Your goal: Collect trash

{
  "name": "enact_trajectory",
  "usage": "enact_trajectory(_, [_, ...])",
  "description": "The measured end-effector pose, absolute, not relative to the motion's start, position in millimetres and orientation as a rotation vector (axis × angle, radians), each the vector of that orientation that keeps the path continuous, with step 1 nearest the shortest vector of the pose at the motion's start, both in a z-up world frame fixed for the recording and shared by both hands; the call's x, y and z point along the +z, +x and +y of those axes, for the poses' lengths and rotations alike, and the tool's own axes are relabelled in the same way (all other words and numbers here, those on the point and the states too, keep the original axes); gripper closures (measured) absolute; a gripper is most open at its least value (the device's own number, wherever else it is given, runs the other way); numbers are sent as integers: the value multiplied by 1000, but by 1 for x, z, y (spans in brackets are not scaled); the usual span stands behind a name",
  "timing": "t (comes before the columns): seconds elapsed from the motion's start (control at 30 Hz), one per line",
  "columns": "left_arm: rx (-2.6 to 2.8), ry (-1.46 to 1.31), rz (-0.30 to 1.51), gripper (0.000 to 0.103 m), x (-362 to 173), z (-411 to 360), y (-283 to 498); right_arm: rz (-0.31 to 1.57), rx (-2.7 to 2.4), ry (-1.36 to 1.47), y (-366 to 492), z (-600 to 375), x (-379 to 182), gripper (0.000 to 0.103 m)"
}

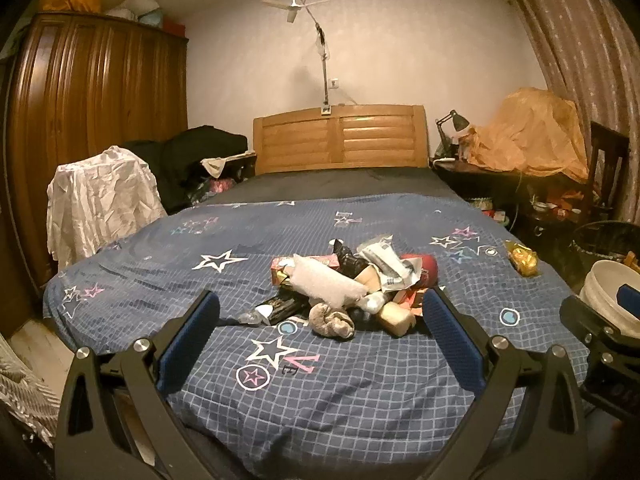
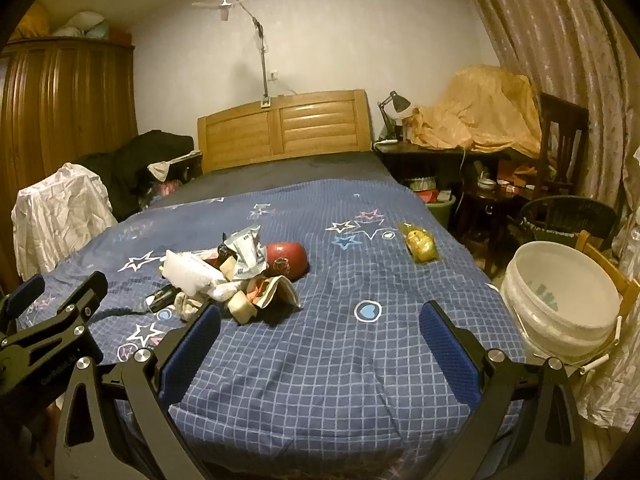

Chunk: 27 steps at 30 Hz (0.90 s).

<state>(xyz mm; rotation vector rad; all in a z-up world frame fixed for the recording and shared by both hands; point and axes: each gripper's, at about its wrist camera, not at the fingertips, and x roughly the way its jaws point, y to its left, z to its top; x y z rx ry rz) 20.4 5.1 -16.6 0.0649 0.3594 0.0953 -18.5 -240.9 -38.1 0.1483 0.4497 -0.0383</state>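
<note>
Both jaws spread wide over the bed

Broadly, the bed (image 1: 360,384) with its blue checked star-print cover fills both views. A white bucket (image 2: 560,300) stands just beside its right edge. The trash pile (image 1: 340,284) lies near the middle of the cover; a yellow wrapper (image 2: 420,242) lies apart, toward the right edge. The left gripper (image 1: 320,320) has its jaws wide open and empty, the pile just beyond and between the tips. The right gripper (image 2: 320,330) is likewise spread and empty, the pile ahead by its left finger.
</note>
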Motion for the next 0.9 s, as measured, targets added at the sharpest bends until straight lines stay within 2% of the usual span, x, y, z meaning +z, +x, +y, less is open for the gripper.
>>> enact_trajectory(0.23, [106, 64, 383, 5, -21, 6, 28, 514, -39, 175, -3, -238, -45, 4])
enact_trajectory(0.9, [129, 63, 447, 5, -35, 12, 51, 529, -36, 171, 35, -234, -64, 4])
